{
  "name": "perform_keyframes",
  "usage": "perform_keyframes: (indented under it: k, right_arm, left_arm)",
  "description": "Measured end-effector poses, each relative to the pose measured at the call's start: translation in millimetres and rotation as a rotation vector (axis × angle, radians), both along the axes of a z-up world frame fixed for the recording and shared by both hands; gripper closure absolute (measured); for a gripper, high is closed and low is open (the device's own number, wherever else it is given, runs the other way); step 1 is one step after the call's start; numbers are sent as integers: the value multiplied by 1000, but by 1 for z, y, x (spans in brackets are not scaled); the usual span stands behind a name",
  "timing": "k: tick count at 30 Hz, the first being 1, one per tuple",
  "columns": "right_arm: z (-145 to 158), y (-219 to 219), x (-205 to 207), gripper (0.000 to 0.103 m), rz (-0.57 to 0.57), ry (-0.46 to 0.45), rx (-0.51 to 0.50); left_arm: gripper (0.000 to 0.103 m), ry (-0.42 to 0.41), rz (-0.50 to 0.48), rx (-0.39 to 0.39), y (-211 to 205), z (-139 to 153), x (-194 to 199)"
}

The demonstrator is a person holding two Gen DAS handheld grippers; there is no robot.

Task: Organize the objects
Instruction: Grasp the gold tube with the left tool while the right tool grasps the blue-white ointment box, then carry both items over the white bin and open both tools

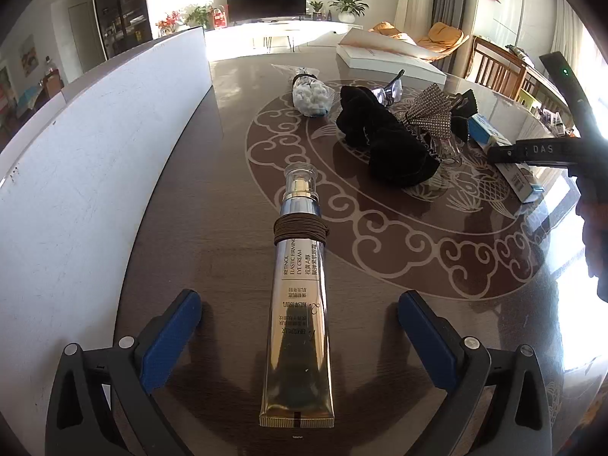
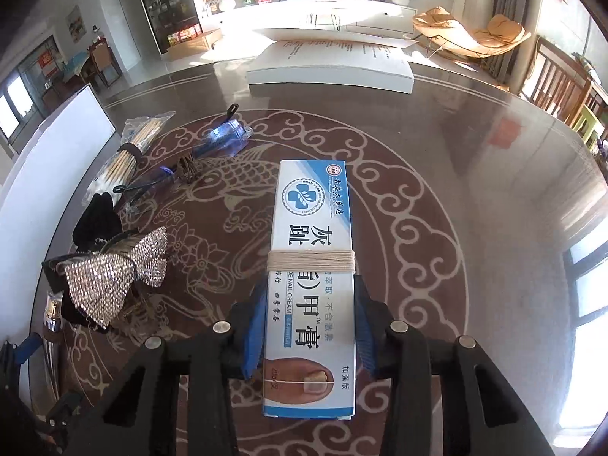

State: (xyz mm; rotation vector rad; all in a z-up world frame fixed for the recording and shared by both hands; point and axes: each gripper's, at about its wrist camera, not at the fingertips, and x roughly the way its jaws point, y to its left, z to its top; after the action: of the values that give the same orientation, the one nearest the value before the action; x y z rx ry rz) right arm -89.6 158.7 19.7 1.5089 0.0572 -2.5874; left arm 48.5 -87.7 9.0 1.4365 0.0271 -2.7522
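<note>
Between the two blue pads of the right tool [image 2: 309, 336] sits a long blue and white cardboard cream box [image 2: 313, 273] with pale string wound round its middle. The pads press on both long sides of the box near its close end, so this tool has a firm hold of it, and the box points away from the tool across the shiny brown round counter [image 2: 456, 228] with the pale fish and cloud drawing. I think the step in hand is picking up this box, and the next move calls for lifting it straight up without letting it tip, then carrying it to where it belongs. The left tool [image 1: 298, 336] is as wide open as can be and holds nothing. A long silver and gold cream tube [image 1: 300, 311] with a clear cap and brown bands round its neck lies on the counter between its blue pads, touching neither, with its flat end nearest the tool. Ahead and to the right of the left tool lie a black soft cloth bundle [image 1: 383, 140], a sparkly bow hair clip [image 1: 429, 117], clear glasses [image 1: 391, 89] and a clear bag of cotton swabs [image 1: 309, 95]. Left of that tool stands a tall white board [image 1: 95, 159]. Far ahead of both tools lies a white flat box with its lid open [image 2: 330, 72]; I cannot see anything inside it. I guess the things may go there, but I cannot tell.
</note>
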Motion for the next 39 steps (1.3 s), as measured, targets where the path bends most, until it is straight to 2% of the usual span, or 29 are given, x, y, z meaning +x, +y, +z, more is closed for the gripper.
perform_keyframes:
  k: [5, 8, 11, 13, 15, 18, 20, 25, 27, 28, 29, 30, 31, 35, 39]
  right_arm:
    - [0, 19, 84, 62, -87, 40, 5]
    - [0, 11, 132, 62, -61, 70, -28]
    - [0, 2, 160, 60, -27, 85, -76]
    - [-1, -2, 166, 51, -5, 83, -79]
    - [-2, -6, 166, 36, 19, 69, -60]
    - [-1, -4, 161, 33, 46, 35, -49]
    - [0, -4, 157, 30, 58, 16, -48]
    - [5, -17, 146, 30, 114, -28, -48]
    - [5, -24, 143, 30, 134, -53, -26]
    - [4, -25, 143, 31, 137, -64, -15]
    - [3, -24, 143, 44, 132, -64, -6]
    - [2, -22, 145, 58, 129, -66, 0]
    - [3, -19, 146, 59, 129, -65, -14]
    - [13, -4, 159, 59, 108, -55, -118]
    - [35, 3, 169, 59, 92, -30, -188]
  left_arm:
    - [0, 0, 0, -1, 0, 0, 0]
    - [0, 0, 1, -4, 1, 0, 0]
    - [0, 0, -2, -3, 1, 0, 0]
    - [0, -4, -13, 2, 1, -1, 0]
    - [0, -22, -44, 5, 0, -1, 0]
    - [0, -88, -115, 1, -2, 0, 1]
    - [0, -123, -111, 2, -5, 1, 1]
    - [0, -122, -90, 19, -7, 2, -5]
    - [9, -97, -95, -7, -3, 3, -6]
    - [27, -71, -104, -7, -2, 6, -6]
    - [48, -47, -112, -7, -2, 8, -5]
    - [61, -28, -115, -10, -2, 9, -4]
    - [77, -16, -115, -9, -2, 10, -4]
    - [77, 32, -118, 45, -5, 11, 12]
    - [77, 108, -105, 157, -8, 25, 44]
